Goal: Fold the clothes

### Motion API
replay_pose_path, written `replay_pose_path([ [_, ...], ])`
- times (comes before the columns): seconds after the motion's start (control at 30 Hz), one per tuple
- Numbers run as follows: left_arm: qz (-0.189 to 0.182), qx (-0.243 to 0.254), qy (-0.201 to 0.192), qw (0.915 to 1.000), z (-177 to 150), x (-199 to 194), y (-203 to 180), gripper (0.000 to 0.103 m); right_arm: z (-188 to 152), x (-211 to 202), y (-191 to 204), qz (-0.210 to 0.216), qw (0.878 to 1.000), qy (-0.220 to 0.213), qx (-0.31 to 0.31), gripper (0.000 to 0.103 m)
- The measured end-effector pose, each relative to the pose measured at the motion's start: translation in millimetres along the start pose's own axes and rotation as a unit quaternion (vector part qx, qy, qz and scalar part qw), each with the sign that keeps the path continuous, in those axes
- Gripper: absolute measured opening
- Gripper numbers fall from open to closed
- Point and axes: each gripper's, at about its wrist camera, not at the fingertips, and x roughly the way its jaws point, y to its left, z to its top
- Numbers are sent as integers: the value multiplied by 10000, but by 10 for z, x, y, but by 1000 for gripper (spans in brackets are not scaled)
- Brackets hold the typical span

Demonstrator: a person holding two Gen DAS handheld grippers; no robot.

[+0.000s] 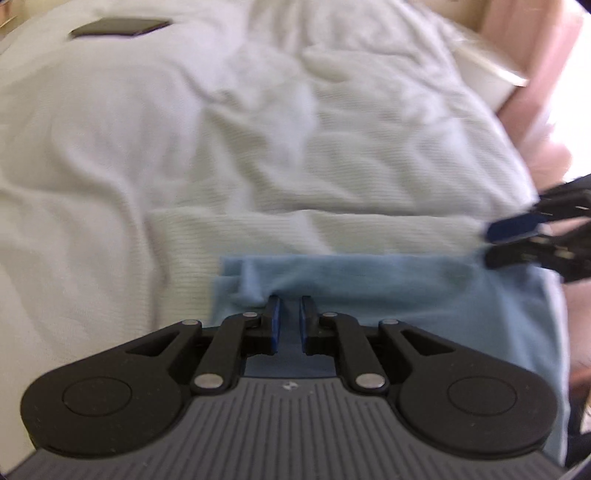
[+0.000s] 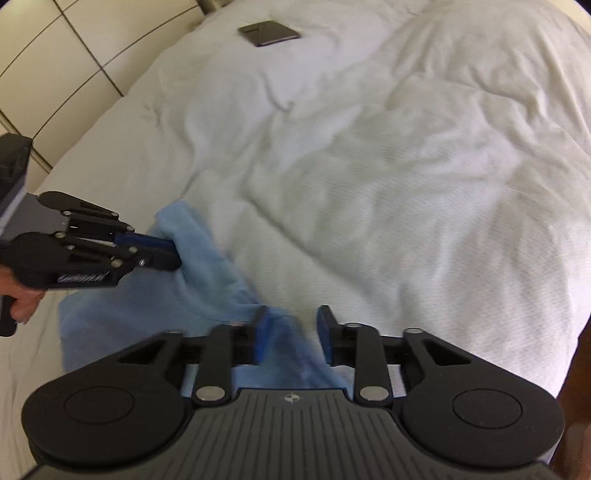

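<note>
A light blue garment (image 1: 388,288) lies on the white bed cover near the front edge; it also shows in the right wrist view (image 2: 207,280). My left gripper (image 1: 290,299) is nearly closed, pinching a raised fold at the garment's left corner; in the right wrist view it (image 2: 173,254) grips the cloth's far corner. My right gripper (image 2: 290,314) is open, its jaws straddling the garment's near edge, with cloth between them. In the left wrist view it (image 1: 487,243) sits at the garment's right corner, blurred.
A dark flat phone-like object (image 1: 118,27) lies far back on the white bed cover (image 1: 184,147); it also shows in the right wrist view (image 2: 267,33). Tiled floor (image 2: 55,55) lies beyond the bed's left side. A pink curtain (image 1: 532,92) hangs at right.
</note>
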Motion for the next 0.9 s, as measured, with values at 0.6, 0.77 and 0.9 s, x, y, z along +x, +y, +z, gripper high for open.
replay_pose_path([
  [0.6,680,295,115,9972,-388,-658,144,10,-136,-323,341,-872,9946,338,-452,37],
  [0.77,746,324,74,9967,-643,-897,122,10,-249,-466,513,-1025,9925,367,-550,38],
  [0.9,823,545,49,9951,-909,-1087,27,10,-384,-574,672,-1094,9913,413,-602,39],
])
